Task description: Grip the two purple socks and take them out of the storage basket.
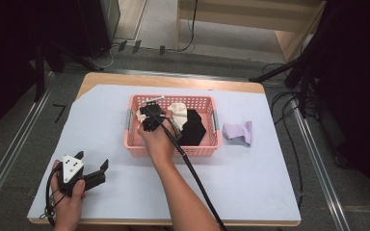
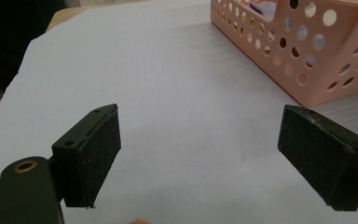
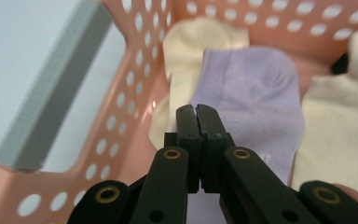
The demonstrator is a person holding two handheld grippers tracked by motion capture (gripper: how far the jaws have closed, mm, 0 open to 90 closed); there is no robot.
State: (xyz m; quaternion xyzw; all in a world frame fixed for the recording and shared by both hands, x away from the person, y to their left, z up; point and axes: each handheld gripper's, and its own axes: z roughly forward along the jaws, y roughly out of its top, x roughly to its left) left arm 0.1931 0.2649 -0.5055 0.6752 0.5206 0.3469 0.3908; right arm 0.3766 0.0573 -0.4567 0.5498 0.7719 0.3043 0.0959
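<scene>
Black jaws of the right gripper (image 3: pixel 198 114) stand pressed together at the near edge of a lavender sock (image 3: pixel 254 100), and whether a fold of its cloth is pinched between them cannot be told. That sock lies inside the pink perforated basket (image 3: pixel 135 88), spread over a cream sock (image 3: pixel 186 46), with another cream piece (image 3: pixel 340 126) just beside it. From above, the right gripper (image 1: pixel 150 117) reaches down into the left part of the basket (image 1: pixel 135 149), near a cream sock (image 1: pixel 177 111) and a black sock (image 1: pixel 192 129). Outside the basket, just past its right end, a second lavender sock (image 1: pixel 238 133) rests on the white sheet (image 1: pixel 250 178) covering the table. Well apart at the near left corner, the left gripper (image 1: pixel 92 162) sits on the sheet, jaws spread wide around bare paper
</scene>
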